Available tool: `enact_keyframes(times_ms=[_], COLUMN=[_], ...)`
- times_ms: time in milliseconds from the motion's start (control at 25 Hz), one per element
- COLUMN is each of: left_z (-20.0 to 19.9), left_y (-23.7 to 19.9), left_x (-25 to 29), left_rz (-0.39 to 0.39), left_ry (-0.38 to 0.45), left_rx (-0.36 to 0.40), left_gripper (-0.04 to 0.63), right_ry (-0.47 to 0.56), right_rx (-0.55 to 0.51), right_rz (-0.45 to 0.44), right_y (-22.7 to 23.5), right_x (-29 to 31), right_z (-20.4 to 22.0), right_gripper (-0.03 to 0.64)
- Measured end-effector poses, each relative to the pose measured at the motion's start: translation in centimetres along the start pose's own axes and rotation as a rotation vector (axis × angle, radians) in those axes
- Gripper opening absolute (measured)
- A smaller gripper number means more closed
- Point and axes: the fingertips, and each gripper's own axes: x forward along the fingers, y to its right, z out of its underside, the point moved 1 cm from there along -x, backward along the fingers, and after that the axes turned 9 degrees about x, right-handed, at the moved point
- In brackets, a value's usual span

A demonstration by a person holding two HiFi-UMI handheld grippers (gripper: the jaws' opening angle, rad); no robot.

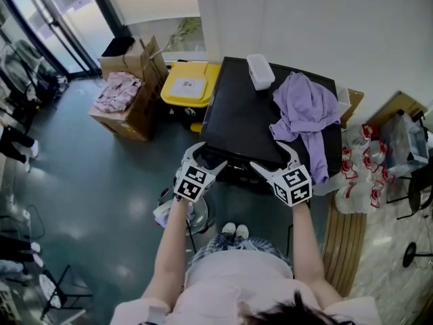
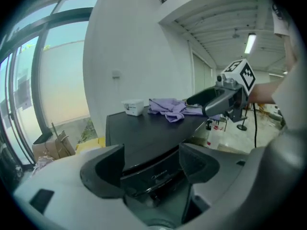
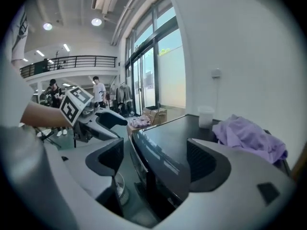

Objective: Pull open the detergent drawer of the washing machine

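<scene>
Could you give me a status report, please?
Left gripper, right gripper open at washing machine front. Detergent drawer shut, ungripped. Purple cloth on top, clear.

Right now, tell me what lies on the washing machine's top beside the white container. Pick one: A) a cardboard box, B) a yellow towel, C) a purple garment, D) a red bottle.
C: the head view shows a crumpled purple garment lying on the black top of the washing machine, just right of the white container.
</scene>
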Motion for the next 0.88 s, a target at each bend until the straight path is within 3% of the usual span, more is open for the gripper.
enact_keyframes(times_ms=[440,640,880], left_z=[3.2,5.0,6.2], left_y=[-0.2,0.9,1.7], left_x=[2.5,3.0,3.8], left_rz=[0.215,0.319,0.383], left_ry=[-0.218,-0.304,-0.366], left_rx=[0.218,0.306,0.390], left_gripper=[0.347,0.347,0.347], right_ry=[-0.315,-0.449,-0.537], right_rx=[-0.238,-0.327,-0.377], right_rz=[-0.287,-0.343,-0.361], right_y=[-5.7,-7.0,-7.4], right_x=[7.1,8.6,9.4], right_z=[3.8,6.3,8.1], right_gripper=[0.379,0.376,0.371])
